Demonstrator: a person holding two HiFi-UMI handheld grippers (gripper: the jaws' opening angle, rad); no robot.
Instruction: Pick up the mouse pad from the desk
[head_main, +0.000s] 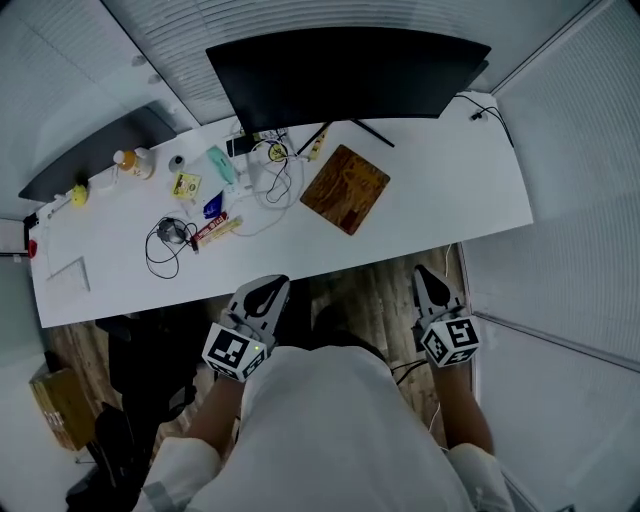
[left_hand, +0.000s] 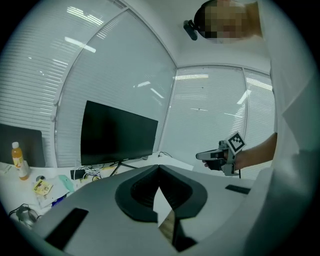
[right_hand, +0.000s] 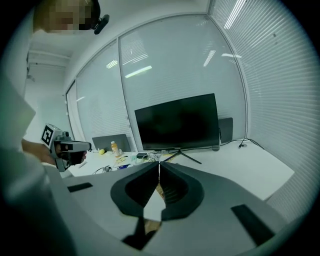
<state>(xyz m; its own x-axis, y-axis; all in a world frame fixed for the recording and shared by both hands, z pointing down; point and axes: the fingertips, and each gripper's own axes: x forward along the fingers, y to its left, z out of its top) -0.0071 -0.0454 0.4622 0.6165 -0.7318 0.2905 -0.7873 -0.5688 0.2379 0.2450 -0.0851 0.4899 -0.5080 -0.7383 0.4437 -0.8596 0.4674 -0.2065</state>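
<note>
Pickup not begun. Mouse pad (head_main: 345, 188) flat on surface (head_main: 450, 180), untouched. Left hand-held gripper (head_main: 265, 292) and right hand-held gripper (head_main: 430, 283): jaws together, empty, short of surface edge. Reach, grasp and lift all remain.

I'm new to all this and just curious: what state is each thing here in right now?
Left gripper: shut, empty.
Right gripper: shut, empty.
Brown wood-patterned mouse pad: flat on the white desk, untouched.
Black curved monitor: screen dark.
Plastic bottle of orange drink: upright.
</note>
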